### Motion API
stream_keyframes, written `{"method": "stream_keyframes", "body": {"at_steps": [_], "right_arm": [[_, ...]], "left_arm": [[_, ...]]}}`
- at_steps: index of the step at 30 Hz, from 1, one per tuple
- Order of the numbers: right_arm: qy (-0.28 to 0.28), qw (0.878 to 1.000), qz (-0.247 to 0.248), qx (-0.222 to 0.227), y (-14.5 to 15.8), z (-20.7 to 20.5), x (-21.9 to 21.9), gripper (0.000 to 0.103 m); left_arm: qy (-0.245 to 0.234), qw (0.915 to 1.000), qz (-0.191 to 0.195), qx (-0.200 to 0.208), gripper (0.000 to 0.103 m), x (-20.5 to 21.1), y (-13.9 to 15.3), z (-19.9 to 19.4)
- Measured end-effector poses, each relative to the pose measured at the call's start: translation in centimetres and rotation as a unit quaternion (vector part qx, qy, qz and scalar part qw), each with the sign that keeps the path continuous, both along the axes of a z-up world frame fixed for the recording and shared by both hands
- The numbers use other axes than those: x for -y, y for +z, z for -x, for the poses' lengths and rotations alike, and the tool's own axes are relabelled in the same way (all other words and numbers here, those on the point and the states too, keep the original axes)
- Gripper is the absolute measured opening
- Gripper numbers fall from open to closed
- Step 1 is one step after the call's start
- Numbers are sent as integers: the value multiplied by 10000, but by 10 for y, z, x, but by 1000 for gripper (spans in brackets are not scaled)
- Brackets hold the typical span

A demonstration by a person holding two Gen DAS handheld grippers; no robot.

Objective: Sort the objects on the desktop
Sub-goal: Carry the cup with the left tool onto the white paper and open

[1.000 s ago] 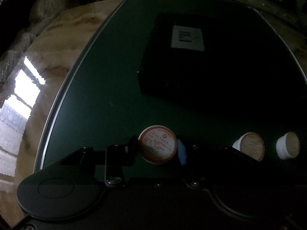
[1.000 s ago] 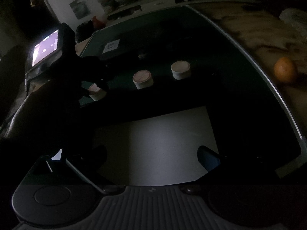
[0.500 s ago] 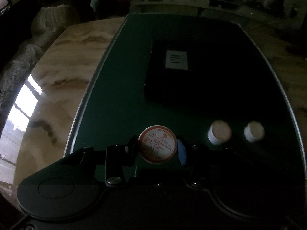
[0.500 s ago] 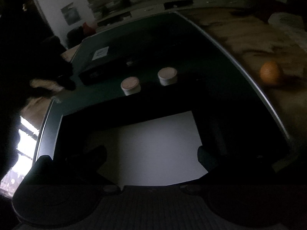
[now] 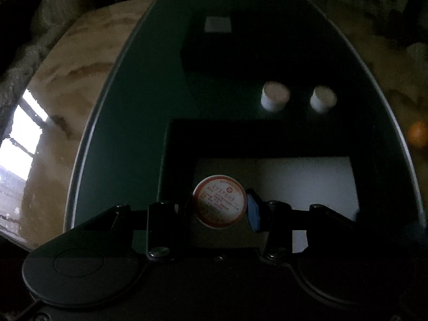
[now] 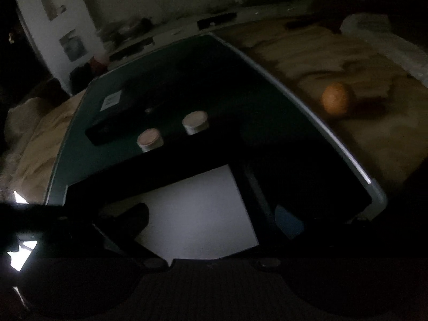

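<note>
My left gripper [image 5: 219,206] is shut on a small round jar with a red-rimmed printed lid [image 5: 218,200] and holds it above the near left part of a black-walled box with a white floor [image 5: 307,179]. Two more small white jars [image 5: 275,96] [image 5: 323,99] stand on the green mat beyond the box. My right gripper [image 6: 211,216] is open and empty, low over the same box's white floor [image 6: 192,208]; the two jars show there too [image 6: 149,139] [image 6: 195,121].
A flat black case with a white label [image 5: 218,24] lies at the far end of the green mat [image 5: 128,139]. An orange [image 6: 335,99] rests on the marble tabletop right of the mat. A bright window reflection lies on the marble at left.
My left gripper has pulled back and risen with the jar, so the white-floored box has come into view under it. My right gripper has tilted and shifted slightly; the two jars stay put.
</note>
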State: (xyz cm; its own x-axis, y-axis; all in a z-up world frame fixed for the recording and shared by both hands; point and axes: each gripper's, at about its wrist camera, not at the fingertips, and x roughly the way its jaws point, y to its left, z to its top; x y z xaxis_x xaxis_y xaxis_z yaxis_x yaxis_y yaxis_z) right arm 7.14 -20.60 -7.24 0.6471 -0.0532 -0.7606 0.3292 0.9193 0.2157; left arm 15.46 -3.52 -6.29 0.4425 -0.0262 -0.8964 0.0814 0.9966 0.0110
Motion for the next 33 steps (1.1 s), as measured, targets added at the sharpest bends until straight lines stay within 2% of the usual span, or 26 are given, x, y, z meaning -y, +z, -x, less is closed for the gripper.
{"method": "stream_keyframes", "body": {"at_steps": [13, 19, 24, 33], "right_arm": [[0, 9997, 211, -77, -1, 11, 4, 103], [62, 9996, 272, -104, 0, 11, 0, 103], [98, 9994, 304, -148, 0, 9, -2, 103], [318, 9985, 420, -137, 5, 5, -9, 103]], "left_arm": [[76, 9993, -217, -291, 41, 2, -43, -3], [82, 9993, -316, -197, 41, 1, -48, -5], [19, 9995, -247, -207, 41, 3, -49, -5], [1, 9999, 41, -141, 61, -1, -41, -1]]}}
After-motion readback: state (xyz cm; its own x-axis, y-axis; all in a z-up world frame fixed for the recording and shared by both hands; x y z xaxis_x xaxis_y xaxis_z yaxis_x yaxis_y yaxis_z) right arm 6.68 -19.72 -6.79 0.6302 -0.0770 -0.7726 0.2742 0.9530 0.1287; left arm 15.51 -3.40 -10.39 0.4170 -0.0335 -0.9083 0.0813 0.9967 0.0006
